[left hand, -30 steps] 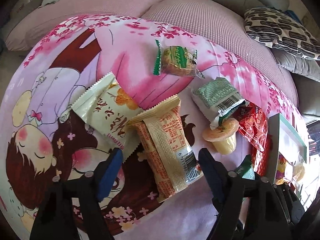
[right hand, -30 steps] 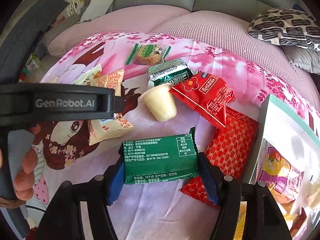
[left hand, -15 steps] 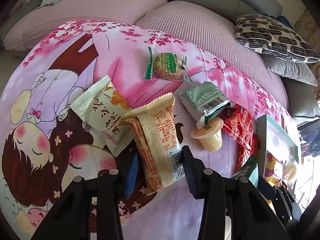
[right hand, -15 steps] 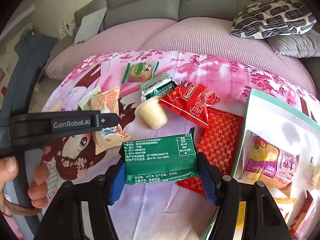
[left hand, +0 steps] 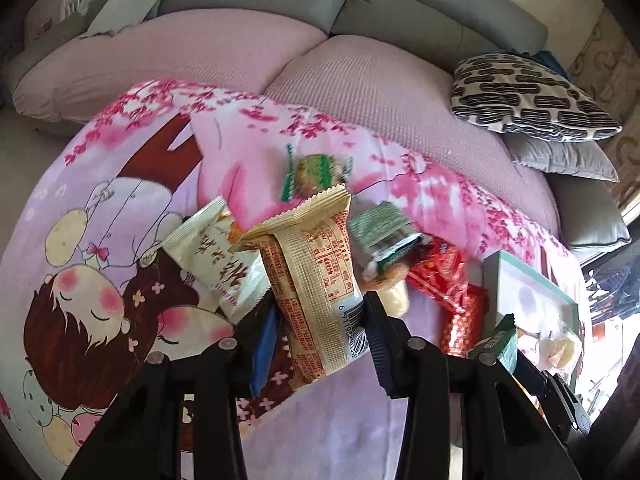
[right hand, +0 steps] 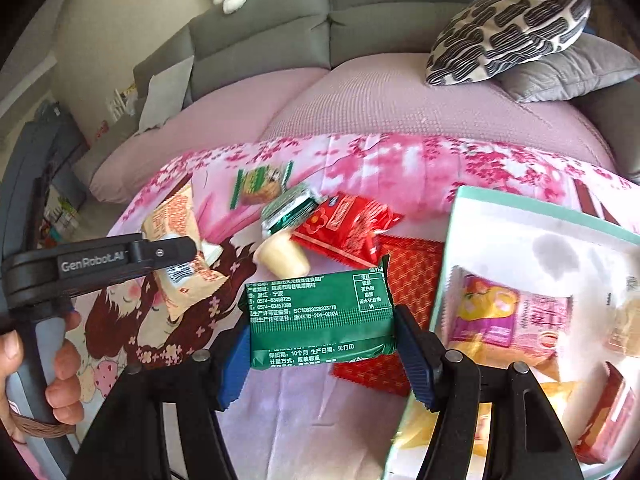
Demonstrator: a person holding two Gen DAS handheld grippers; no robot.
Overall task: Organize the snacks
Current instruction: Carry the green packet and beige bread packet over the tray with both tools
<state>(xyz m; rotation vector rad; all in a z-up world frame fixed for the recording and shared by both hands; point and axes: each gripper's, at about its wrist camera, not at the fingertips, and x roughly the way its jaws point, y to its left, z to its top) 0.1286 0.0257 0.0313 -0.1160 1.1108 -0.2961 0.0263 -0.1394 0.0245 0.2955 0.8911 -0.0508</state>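
My left gripper is shut on a tan snack packet and holds it lifted above the pink cartoon blanket; the packet also shows in the right wrist view. My right gripper is shut on a green snack packet, held just left of the white box with a teal rim. The box holds a pink packet and several other snacks.
On the blanket lie a cream packet, a green-edged biscuit, a silver-green packet, a jelly cup and two red packets. A patterned pillow lies on the sofa behind.
My left gripper closed on the tan packet and lifted it off the blanket. My right gripper carried the green packet up and toward the box.
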